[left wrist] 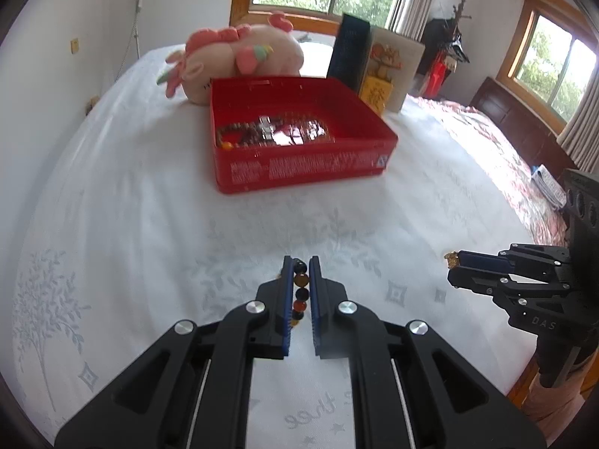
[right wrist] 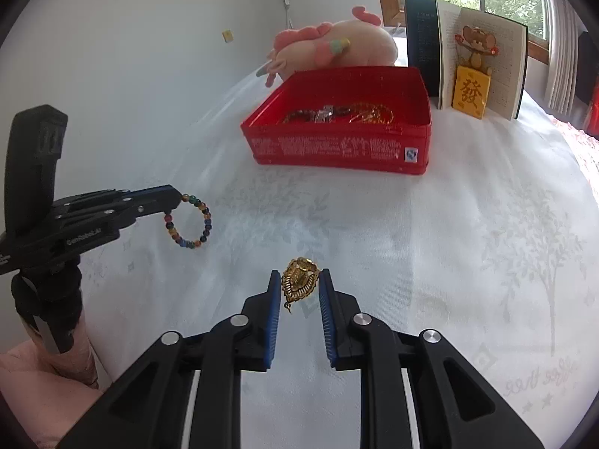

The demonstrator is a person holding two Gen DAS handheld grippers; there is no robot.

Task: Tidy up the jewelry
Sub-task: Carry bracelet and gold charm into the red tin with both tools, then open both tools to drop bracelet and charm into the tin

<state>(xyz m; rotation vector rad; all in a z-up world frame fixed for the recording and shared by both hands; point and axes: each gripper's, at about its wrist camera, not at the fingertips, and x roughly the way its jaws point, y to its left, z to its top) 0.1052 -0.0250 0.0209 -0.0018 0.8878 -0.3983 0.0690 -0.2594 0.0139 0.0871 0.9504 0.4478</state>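
Observation:
My left gripper [left wrist: 301, 262] is shut on a multicoloured bead bracelet [left wrist: 300, 292]; in the right wrist view the bracelet [right wrist: 189, 220] hangs as a ring from that gripper [right wrist: 178, 196] above the white bedspread. My right gripper [right wrist: 299, 275] is shut on a gold filigree pendant [right wrist: 299, 278]; from the left wrist view it [left wrist: 455, 265] is at the right with the gold piece [left wrist: 452, 259] at its tips. The open red tin box [left wrist: 299, 164] [right wrist: 337, 149] lies ahead of both and holds several bracelets and chains [right wrist: 337, 114].
A pink plush toy [left wrist: 239, 56] [right wrist: 337, 48] lies behind the box. An open book with a mouse ornament [right wrist: 475, 67] [left wrist: 378, 71] stands at the back right. The white bedspread [left wrist: 149, 187] surrounds the box; the bed edge is to the right.

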